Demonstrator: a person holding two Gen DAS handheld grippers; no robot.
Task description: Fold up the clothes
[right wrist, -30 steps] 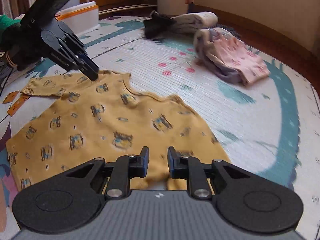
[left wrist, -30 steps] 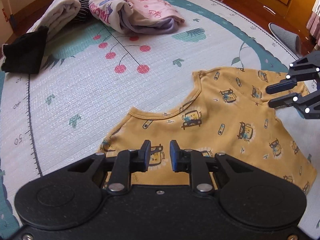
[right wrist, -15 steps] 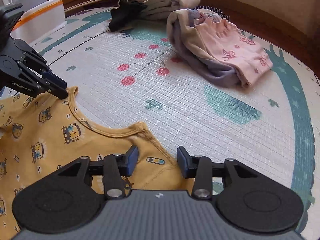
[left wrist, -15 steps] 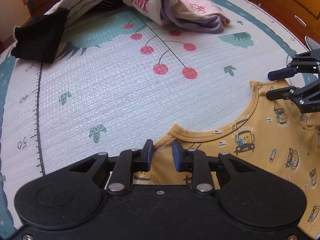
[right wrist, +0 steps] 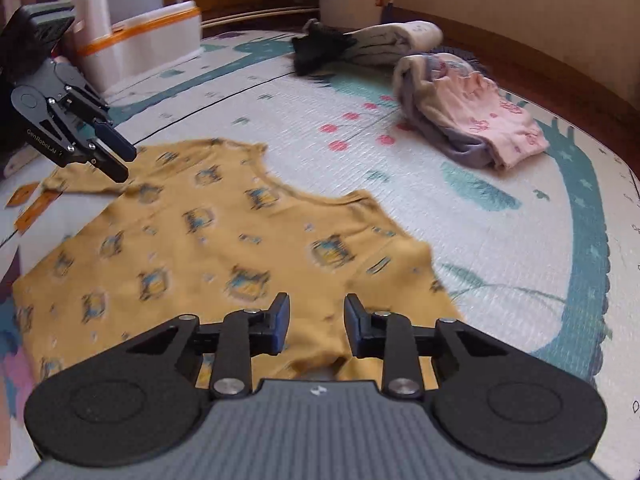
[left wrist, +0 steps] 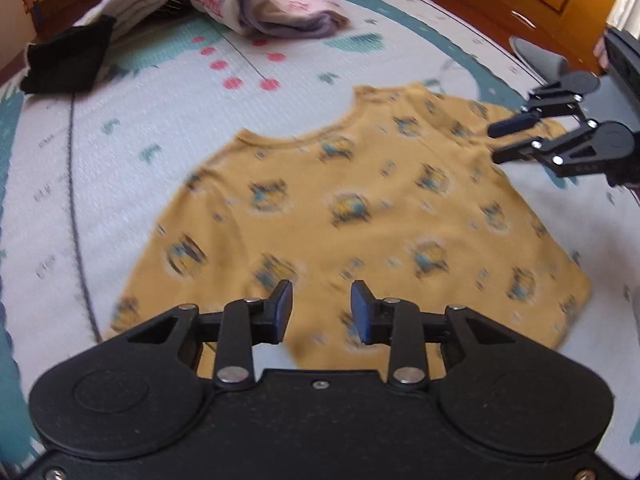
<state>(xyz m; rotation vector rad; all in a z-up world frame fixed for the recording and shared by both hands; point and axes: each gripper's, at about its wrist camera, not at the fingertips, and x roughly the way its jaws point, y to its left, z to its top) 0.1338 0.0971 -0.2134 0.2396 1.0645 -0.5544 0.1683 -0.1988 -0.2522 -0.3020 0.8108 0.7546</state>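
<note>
A yellow shirt printed with small cartoon figures lies spread flat on the play mat, neckline toward the far side. My left gripper hovers open over the shirt's near hem with nothing between its fingers. In the right wrist view it shows at the left, by a sleeve. My right gripper is open too, above the near edge of the shirt. Seen from the left wrist, it hangs beside the shirt's right shoulder. The images are blurred by motion.
A pink and purple heap of clothes, a rolled white cloth and a black cloth lie at the mat's far end. A grey slipper sits off the mat. A white box with orange rim stands at the left.
Both grippers have drawn back from the neckline toward the shirt's lower part. Their jaws stand wider apart than before. The whole shirt is now in view.
</note>
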